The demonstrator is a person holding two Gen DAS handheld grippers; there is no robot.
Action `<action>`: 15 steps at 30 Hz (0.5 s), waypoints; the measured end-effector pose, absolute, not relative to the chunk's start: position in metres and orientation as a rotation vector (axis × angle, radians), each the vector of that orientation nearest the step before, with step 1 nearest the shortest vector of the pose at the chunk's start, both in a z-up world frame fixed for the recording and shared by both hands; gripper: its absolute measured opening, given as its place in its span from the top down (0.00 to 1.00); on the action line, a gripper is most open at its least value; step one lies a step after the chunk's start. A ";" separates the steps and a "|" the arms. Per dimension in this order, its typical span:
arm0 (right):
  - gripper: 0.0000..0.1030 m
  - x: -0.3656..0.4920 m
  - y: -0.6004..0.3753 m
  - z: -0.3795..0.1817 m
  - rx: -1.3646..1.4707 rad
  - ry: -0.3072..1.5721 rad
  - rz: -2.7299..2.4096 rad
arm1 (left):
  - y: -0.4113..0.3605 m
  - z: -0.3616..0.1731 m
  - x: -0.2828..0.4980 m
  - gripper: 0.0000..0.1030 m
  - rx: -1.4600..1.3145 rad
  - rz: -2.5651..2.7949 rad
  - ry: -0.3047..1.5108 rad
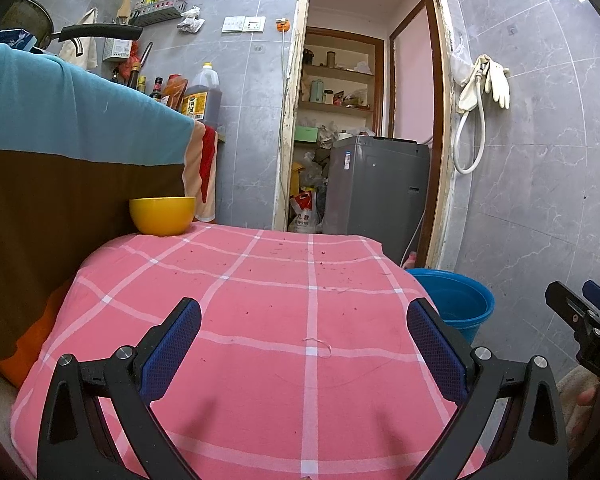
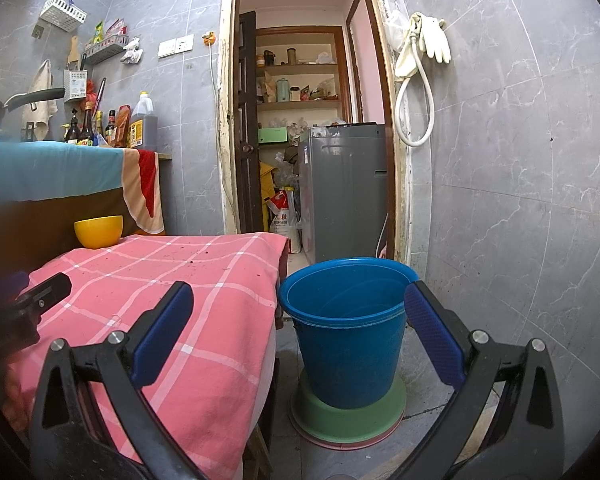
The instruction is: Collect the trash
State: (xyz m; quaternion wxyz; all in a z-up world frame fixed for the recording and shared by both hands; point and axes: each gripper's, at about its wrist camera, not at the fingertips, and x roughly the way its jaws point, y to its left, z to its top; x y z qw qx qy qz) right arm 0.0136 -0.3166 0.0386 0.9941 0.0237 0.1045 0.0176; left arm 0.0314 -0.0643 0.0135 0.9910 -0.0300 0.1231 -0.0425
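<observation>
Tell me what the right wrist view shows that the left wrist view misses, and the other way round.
Only the right wrist view shows the whole blue bucket, its inside, and the green basin it stands on, on the floor beside the table. Only the left wrist view shows the full top of the pink checked cloth, with small crumbs and a loose white thread near the middle. Both show the yellow bowl at the far left corner, the doorway with the grey washing machine, and both grippers, left gripper and right gripper, open and empty.
</observation>
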 end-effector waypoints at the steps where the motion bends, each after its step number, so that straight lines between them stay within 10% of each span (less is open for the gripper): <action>1: 0.00 0.013 -0.316 0.038 0.048 0.209 0.035 | -0.064 0.014 0.031 0.02 -0.060 -0.085 0.246; 15: 0.00 0.014 -0.316 0.039 0.050 0.210 0.036 | -0.064 0.015 0.030 0.02 -0.053 -0.085 0.240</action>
